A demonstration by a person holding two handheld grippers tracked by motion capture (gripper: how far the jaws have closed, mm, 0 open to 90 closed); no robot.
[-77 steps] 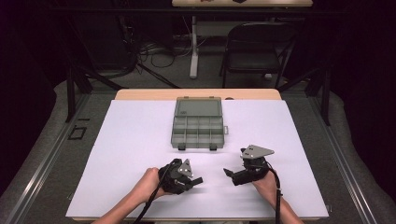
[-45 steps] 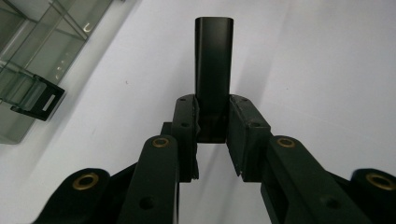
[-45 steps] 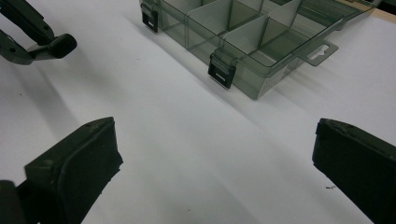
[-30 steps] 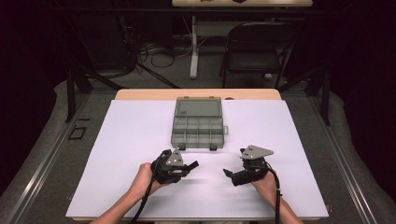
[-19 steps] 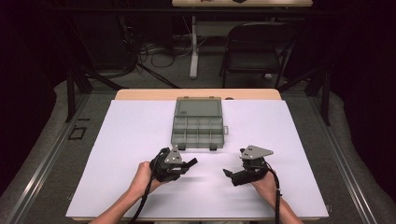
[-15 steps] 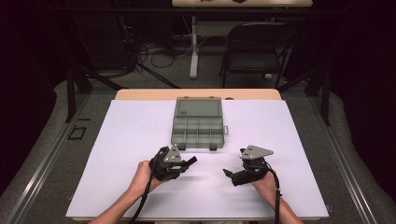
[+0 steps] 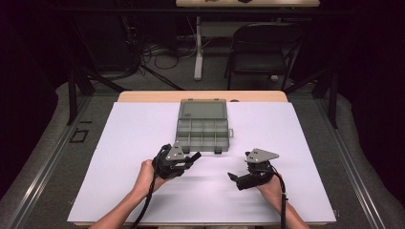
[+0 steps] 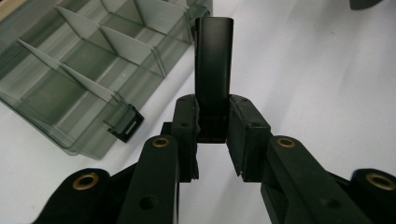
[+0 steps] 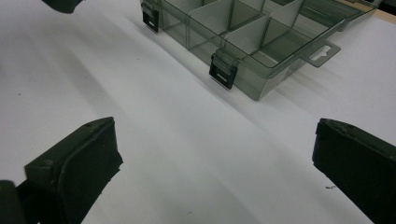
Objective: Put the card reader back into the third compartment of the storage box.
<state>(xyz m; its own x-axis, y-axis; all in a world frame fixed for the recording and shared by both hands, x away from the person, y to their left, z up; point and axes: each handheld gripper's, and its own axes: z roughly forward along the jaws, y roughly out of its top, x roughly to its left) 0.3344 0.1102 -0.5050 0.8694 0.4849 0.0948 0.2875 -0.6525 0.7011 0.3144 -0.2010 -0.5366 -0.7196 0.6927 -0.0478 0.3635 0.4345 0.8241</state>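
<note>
A grey see-through compartment box (image 7: 202, 135) lies open at the middle of the white table cover, its lid (image 7: 202, 110) folded flat behind it. My left gripper (image 7: 185, 161) hovers just in front of the box's near left corner. In the left gripper view it (image 8: 213, 127) is shut on a black rectangular bar (image 8: 213, 65) that sticks out past the jaws, next to the box (image 8: 79, 88) and a black latch (image 8: 125, 125). My right gripper (image 7: 237, 179) rests to the right, pointing left. Its jaws (image 9: 217, 149) stand wide open over bare white surface.
The white cover (image 7: 124, 143) spans the wooden table (image 7: 157, 96). In the right gripper view the box (image 9: 243, 37) shows two black latches and a hang tab. A dark folding chair (image 7: 265, 47) and cables stand beyond the table's far edge.
The left gripper, with the black bar in it, has moved away from the front edge toward the box and a little left. The right gripper has stayed put.
</note>
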